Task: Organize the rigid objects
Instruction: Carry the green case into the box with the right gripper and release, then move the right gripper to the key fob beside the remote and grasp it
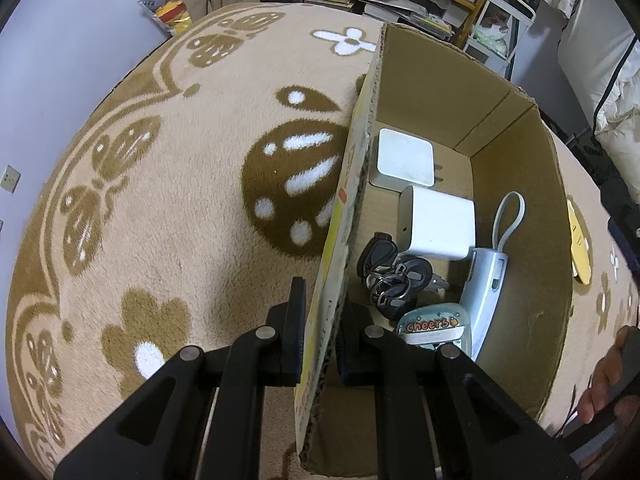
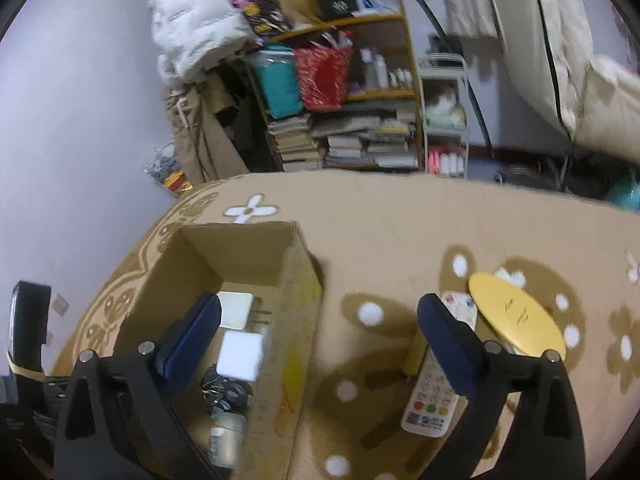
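Note:
An open cardboard box (image 1: 520, 208) stands on the patterned rug. Inside lie two white chargers (image 1: 438, 224), a bunch of black keys (image 1: 390, 276), a pale blue device with a loop (image 1: 488, 292) and a small "cheers" case (image 1: 434, 330). My left gripper (image 1: 322, 320) is shut on the box's left wall (image 1: 340, 264). My right gripper (image 2: 320, 320) is open and empty above the box's right wall (image 2: 296, 320). A white remote (image 2: 434, 394) and a yellow oval disc (image 2: 516, 316) lie on the rug to the right.
A beige rug with brown flower and butterfly patterns (image 1: 180, 200) covers the surface. A bookshelf with books and bags (image 2: 344, 120) and a white trolley (image 2: 444, 120) stand behind. A small card (image 2: 460, 306) lies by the disc. A hand (image 1: 608, 380) shows at the right edge.

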The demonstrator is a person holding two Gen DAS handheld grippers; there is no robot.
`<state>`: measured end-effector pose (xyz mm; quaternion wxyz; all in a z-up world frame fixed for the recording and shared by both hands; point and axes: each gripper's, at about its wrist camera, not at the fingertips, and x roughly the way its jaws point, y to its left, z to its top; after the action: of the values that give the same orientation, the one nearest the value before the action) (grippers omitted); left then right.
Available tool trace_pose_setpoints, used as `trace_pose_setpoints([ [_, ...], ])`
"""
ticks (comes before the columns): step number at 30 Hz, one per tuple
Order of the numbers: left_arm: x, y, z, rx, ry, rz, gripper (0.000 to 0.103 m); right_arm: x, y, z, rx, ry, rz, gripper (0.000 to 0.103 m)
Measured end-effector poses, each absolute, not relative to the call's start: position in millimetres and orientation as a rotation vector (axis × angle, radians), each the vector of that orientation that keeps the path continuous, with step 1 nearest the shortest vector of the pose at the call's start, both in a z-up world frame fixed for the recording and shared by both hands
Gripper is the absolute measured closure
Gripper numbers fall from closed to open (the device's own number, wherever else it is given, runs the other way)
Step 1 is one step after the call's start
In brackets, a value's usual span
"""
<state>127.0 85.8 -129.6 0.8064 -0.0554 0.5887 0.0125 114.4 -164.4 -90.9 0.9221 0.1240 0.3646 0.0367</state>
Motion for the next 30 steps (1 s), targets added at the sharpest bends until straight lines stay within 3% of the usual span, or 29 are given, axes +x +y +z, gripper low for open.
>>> trace_pose_setpoints([
  [9, 125.1, 82.6, -129.3, -0.103, 1.256, 0.022, 0.093, 112.9, -202.5, -127.9, 0.404, 0.832, -0.016, 0.002],
  [12, 125.8, 81.5, -129.5, -0.098, 1.257, 0.025, 0.093, 117.8, -208.0, -142.0, 0.420, 0.870, -0.033, 0.018],
  [18, 125.2, 80.4, -129.7, -0.086, 1.254, 0.028, 0.092, 123.4, -216.7, -163.8, 0.477, 0.903, -0.029, 0.039],
  [28, 124.6, 81.9, -129.4, -0.084, 1.250, 0.031, 0.092, 132.3, -213.2, -180.2, 0.498, 0.944, -0.023, 0.040],
  [30, 124.6, 81.8, -129.5, -0.077, 1.249, 0.034, 0.092, 132.2, -209.3, -180.8, 0.473, 0.942, -0.031, 0.044],
])
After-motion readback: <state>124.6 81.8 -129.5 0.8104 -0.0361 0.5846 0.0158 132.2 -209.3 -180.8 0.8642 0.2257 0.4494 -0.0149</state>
